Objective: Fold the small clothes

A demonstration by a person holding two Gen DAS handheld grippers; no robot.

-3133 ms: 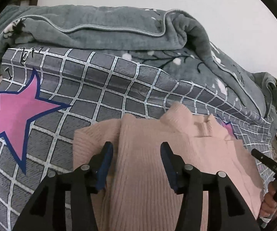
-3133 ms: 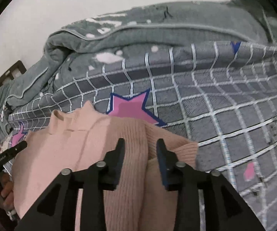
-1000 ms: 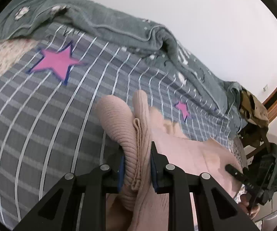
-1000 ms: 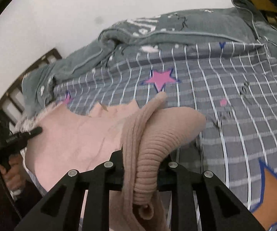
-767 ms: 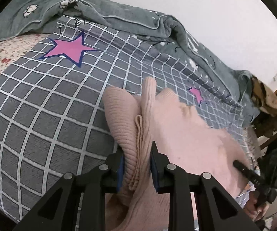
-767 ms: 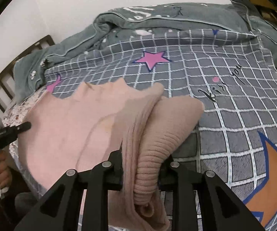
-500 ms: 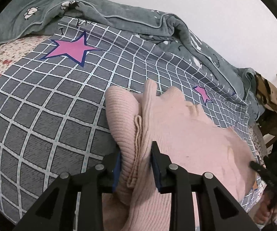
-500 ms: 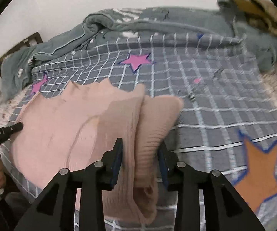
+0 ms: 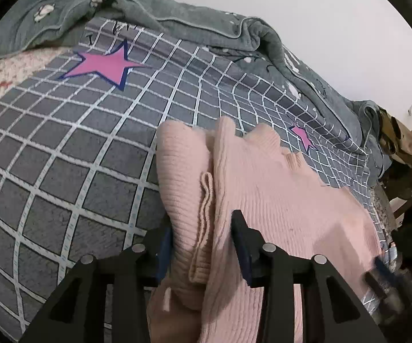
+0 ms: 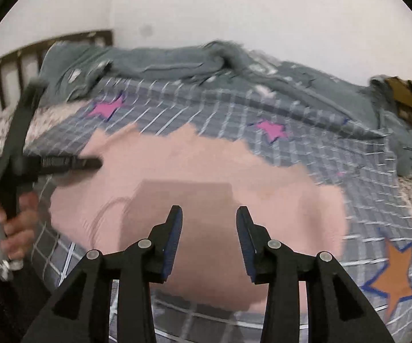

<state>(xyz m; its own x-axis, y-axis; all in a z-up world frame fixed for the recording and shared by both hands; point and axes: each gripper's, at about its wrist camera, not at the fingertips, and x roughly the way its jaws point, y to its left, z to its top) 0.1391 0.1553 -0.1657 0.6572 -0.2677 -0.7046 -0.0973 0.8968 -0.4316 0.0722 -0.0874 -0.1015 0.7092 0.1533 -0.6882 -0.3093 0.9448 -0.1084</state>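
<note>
We note both tools just spread: right tool [image 10: 208,238] clear above the sweater [image 10: 194,171], left tool [image 9: 203,241] slackened round its fold; bed fold laid

pink ribbed knit sweater [image 9: 277,200]: 1, on the bedspread | grey white-checked bedspread [image 9: 63,171]: 1 | pink stars [image 10: 106,108] on the bedspread: 2 | orange star [image 10: 394,271] on the bedspread: 1 | rumpled grey-green blanket [image 9: 191,28]: 1, at the bedspread's far edge | black two-finger grippers [image 10: 209,240]: 2
</note>
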